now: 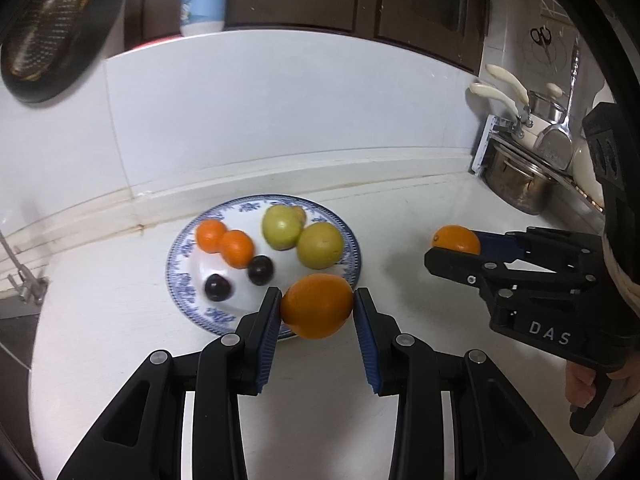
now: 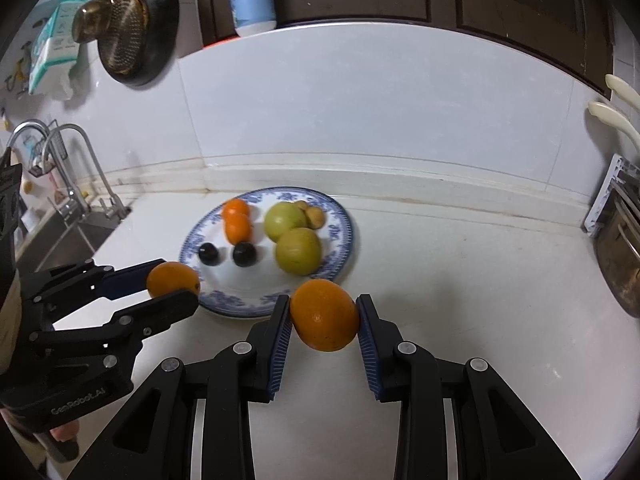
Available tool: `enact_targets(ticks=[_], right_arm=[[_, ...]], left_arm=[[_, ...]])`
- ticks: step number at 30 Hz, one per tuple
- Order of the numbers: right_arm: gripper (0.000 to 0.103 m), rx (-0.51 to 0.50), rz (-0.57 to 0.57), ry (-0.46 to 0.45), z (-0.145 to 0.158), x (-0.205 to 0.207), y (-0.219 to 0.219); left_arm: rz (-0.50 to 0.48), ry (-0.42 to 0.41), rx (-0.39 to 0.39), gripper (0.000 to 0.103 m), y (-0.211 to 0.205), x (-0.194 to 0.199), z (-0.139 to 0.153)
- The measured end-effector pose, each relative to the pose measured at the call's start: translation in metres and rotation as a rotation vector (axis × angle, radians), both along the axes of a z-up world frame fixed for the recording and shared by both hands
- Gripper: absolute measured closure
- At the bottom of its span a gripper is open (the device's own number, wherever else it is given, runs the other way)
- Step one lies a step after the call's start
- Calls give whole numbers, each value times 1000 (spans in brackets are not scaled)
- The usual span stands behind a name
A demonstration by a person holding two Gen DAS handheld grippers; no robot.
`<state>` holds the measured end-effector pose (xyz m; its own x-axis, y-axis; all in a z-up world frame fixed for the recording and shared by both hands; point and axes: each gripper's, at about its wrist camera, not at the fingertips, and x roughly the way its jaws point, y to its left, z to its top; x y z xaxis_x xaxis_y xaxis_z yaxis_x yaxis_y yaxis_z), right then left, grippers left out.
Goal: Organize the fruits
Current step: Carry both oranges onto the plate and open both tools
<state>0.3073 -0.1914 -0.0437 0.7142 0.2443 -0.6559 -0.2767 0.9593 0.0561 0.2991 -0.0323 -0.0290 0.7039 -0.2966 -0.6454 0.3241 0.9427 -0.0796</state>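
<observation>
Two claws (image 1: 316, 306) (image 2: 324, 314) each clamp one orange (image 1: 317, 307) (image 2: 325, 315); plate (image 1: 180, 280): two tangerines (image 1: 226, 242).

My left tongs (image 1: 316, 306) point forward and downward, blue pads (image 1: 267, 340) pressed on both sides of an orange (image 1: 316, 306) held clear of the tabletop. My right tongs (image 2: 325, 315) tilt the same way, pads clamped on a second orange (image 2: 325, 315). A hand (image 1: 588, 384) grips the right tongs' handle from below.
</observation>
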Motion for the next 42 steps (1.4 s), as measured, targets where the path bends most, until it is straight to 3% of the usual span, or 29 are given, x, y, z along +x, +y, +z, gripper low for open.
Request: enact_targets(ticks=[10, 22, 31, 42], right_arm=[[70, 6, 21, -10, 5, -6, 32], [70, -1, 17, 29, -16, 26, 62], [70, -10, 21, 80, -34, 55, 72], [69, -11, 22, 114, -45, 72, 68]], left_arm=[[19, 5, 7, 67, 31, -2, -4], [-19, 0, 49, 67, 55, 29, -17], [-65, 57, 26, 67, 51, 60, -36], [-88, 80, 43, 67, 41, 70, -47]])
